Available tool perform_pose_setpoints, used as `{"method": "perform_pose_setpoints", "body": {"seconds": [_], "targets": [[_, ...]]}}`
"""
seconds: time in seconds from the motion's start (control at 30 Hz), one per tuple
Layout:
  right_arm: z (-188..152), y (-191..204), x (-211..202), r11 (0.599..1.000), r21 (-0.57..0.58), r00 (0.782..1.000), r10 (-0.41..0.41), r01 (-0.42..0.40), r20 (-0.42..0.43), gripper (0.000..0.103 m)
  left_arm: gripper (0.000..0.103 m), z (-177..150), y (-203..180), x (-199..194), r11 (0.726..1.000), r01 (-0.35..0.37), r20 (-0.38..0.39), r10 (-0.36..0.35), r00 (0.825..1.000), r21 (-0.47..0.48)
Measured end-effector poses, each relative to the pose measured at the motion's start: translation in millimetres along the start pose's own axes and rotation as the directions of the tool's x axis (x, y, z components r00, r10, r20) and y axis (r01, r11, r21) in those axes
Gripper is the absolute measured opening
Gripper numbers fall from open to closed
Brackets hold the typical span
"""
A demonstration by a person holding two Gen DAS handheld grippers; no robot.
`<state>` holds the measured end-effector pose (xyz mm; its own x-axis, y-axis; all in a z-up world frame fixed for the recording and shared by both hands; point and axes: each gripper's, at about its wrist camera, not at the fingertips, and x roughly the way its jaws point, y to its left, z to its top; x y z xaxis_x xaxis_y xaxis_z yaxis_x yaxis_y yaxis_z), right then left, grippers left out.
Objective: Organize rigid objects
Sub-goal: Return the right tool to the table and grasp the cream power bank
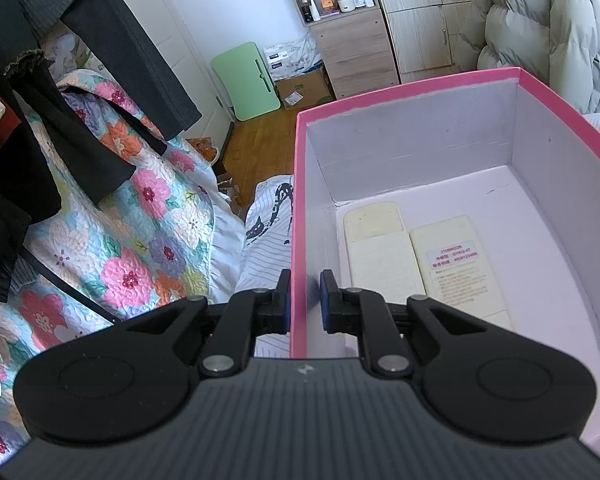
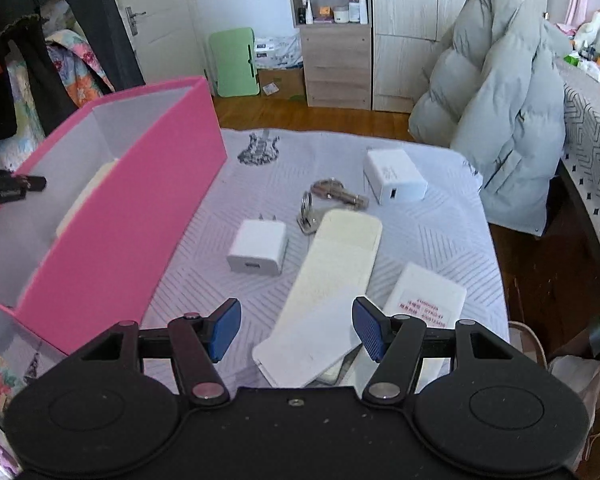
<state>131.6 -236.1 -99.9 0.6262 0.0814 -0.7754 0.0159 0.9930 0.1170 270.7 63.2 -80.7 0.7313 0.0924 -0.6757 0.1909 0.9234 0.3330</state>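
Observation:
My left gripper [image 1: 305,300] is shut on the near left wall of the pink box [image 1: 404,92], one finger outside and one inside. Two cream remotes [image 1: 380,252] [image 1: 456,264] lie face down side by side on the box floor. In the right wrist view my right gripper [image 2: 296,330] stands open low over a long white remote [image 2: 328,284] on the striped cloth. The remote's near end lies between the pads, which do not touch it. The pink box [image 2: 132,208] stands to the left, with the left gripper's fingertip [image 2: 32,183] at its rim.
On the striped cloth [image 2: 440,232] lie a second remote [image 2: 424,300], a white charger [image 2: 258,248], a white adapter [image 2: 396,180] and a bunch of keys [image 2: 332,200]. A grey puffer jacket [image 2: 500,120] hangs at the right, a floral quilt [image 1: 120,240] at the left.

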Motion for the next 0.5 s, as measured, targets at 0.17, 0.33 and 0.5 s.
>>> {"method": "perform_pose_setpoints", "body": {"seconds": [0.17, 0.33, 0.5], "targets": [[1.2, -1.7, 24.3, 0.997, 0.003, 0.997, -0.075, 0.075, -0.012, 0.073, 0.013, 0.3, -0.5, -0.4, 1.0, 0.001, 0.001, -0.001, 1.0, 0.0], [15.8, -10.1, 52.1, 0.996, 0.019, 0.995, -0.087, 0.087, -0.044, 0.073, 0.013, 0.6, -1.1, 0.1, 1.0, -0.001, 0.002, 0.001, 1.0, 0.001], [28.3, -11.6, 74.3, 0.995, -0.016, 0.994, -0.103, 0.102, -0.043, 0.069, 0.013, 0.8, -2.1, -0.5, 1.0, 0.001, 0.002, -0.001, 1.0, -0.002]]}}
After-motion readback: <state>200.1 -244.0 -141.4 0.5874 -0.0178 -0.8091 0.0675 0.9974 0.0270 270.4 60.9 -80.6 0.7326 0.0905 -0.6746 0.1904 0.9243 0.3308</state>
